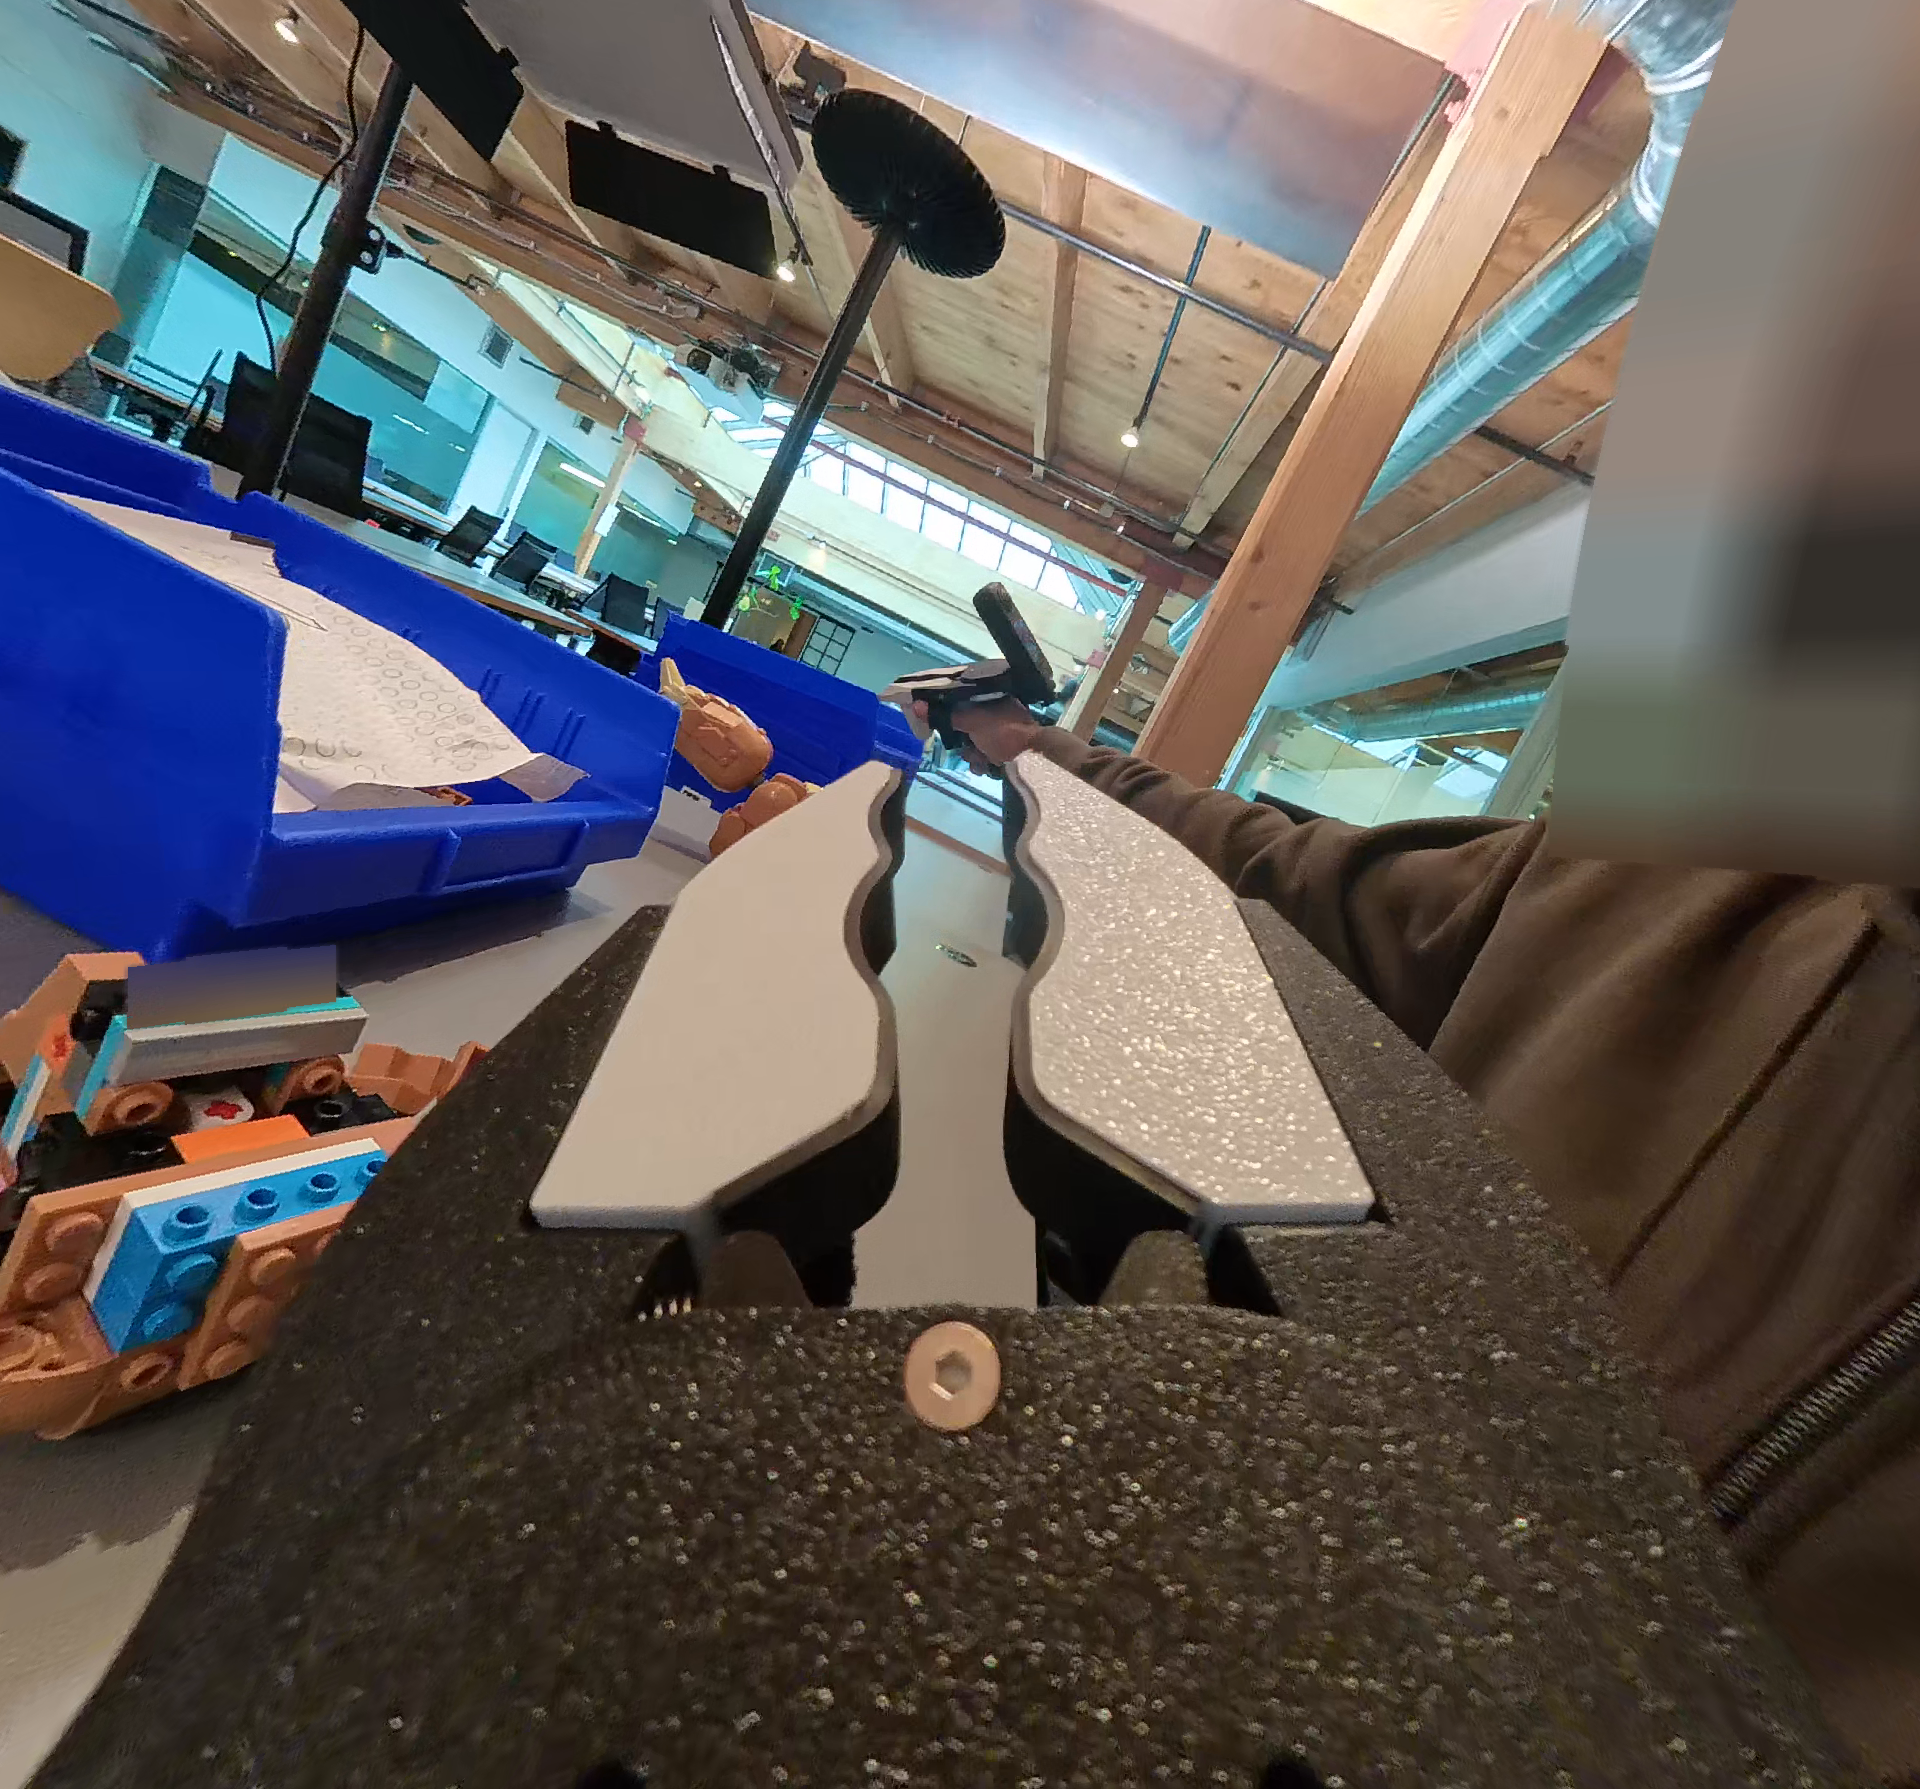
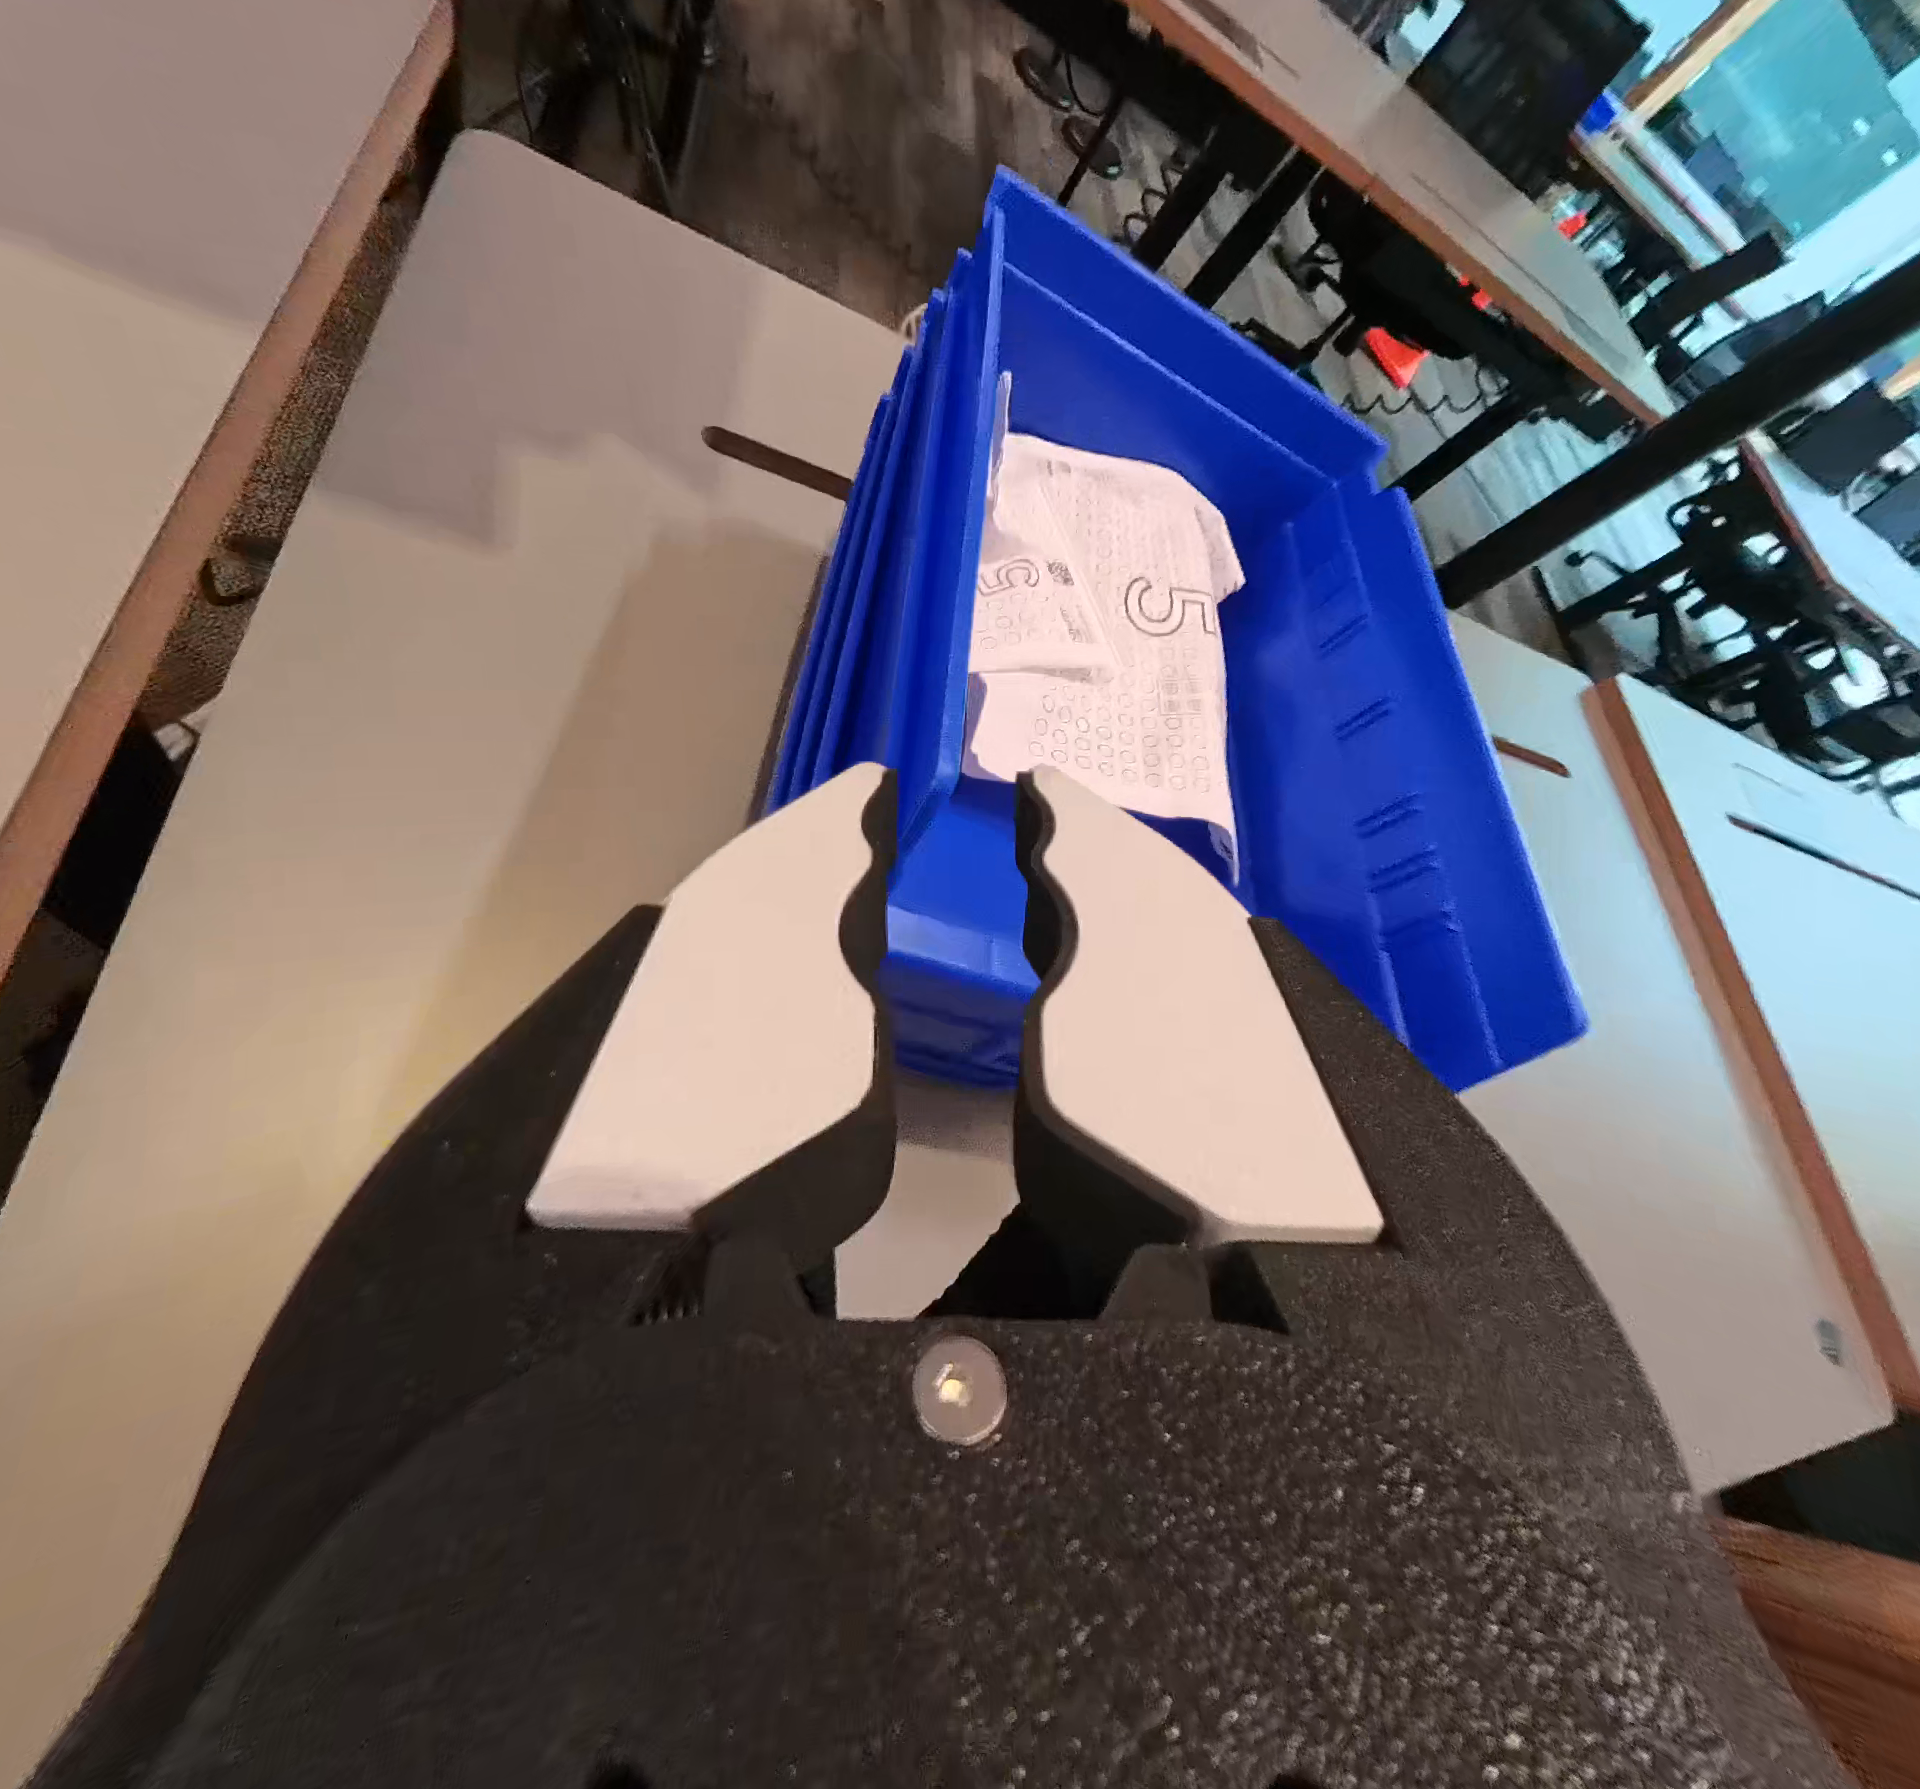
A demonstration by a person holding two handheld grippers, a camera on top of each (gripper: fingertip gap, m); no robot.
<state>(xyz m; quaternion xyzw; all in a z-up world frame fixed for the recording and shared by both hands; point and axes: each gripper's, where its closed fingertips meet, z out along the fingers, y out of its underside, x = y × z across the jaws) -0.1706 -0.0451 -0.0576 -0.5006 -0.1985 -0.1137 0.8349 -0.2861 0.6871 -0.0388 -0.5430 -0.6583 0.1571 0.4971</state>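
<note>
We see the left gripper (image 1: 951, 783) with a narrow gap, holding nothing, above the grey table (image 1: 956, 1116), near a brick model (image 1: 177, 1209); the right gripper (image 2: 956, 789) pinches the wall of a blue bin (image 2: 1351, 752) with printed paper bags (image 2: 1122, 648) inside.

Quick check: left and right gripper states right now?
Left gripper: open, empty.
Right gripper: shut on blue bin wall.

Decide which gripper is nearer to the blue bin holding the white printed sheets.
Right. The right gripper has its fingers straddling the blue bin at its near wall. The left gripper points past the bin, which sits off to its left, apart.
</note>
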